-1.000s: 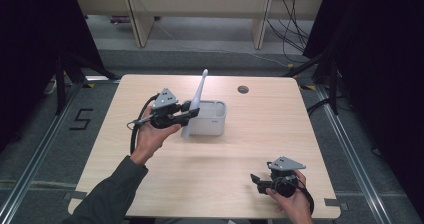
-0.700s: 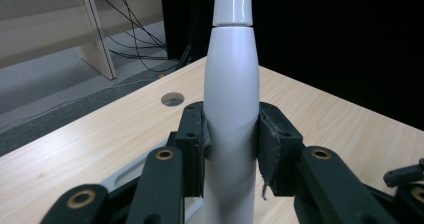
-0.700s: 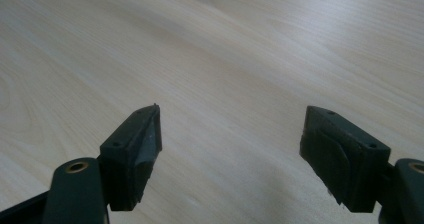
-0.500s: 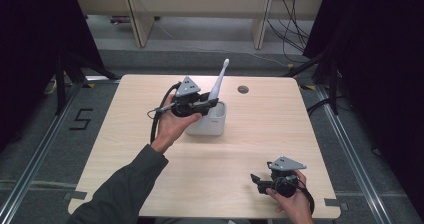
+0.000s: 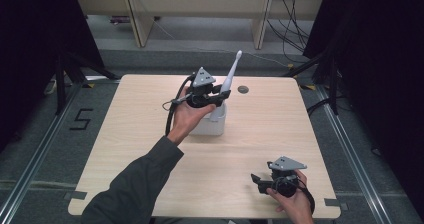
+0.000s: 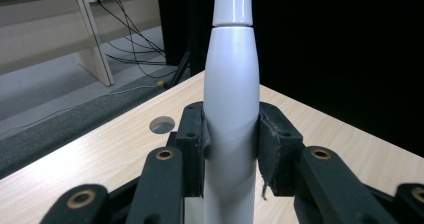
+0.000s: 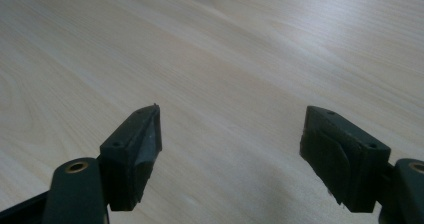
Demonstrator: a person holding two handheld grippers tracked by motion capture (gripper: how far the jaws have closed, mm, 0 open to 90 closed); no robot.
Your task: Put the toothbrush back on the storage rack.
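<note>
Left gripper (image 5: pixel 220 98): yours, raised above the far middle of the table; its jaws are clamped on the electric toothbrush.
Electric toothbrush (image 6: pixel 231 109): white, gripped at the thick part of its handle; both black pads (image 6: pixel 272 149) press its sides. From above it stands nearly upright, brush head leaning up and away from you, lower end just over the white box.
White box (image 5: pixel 210 124): open container on the table, directly beneath your left gripper and touching your left hand (image 5: pixel 186 118).
Right gripper (image 5: pixel 261 182): resting low at the near right edge of the table, well apart from the box; its jaws stand wide with nothing between them.
Table (image 5: pixel 280 129): light wood.
Round hole (image 5: pixel 243 89): in the tabletop, near the far edge, just right of the toothbrush.
</note>
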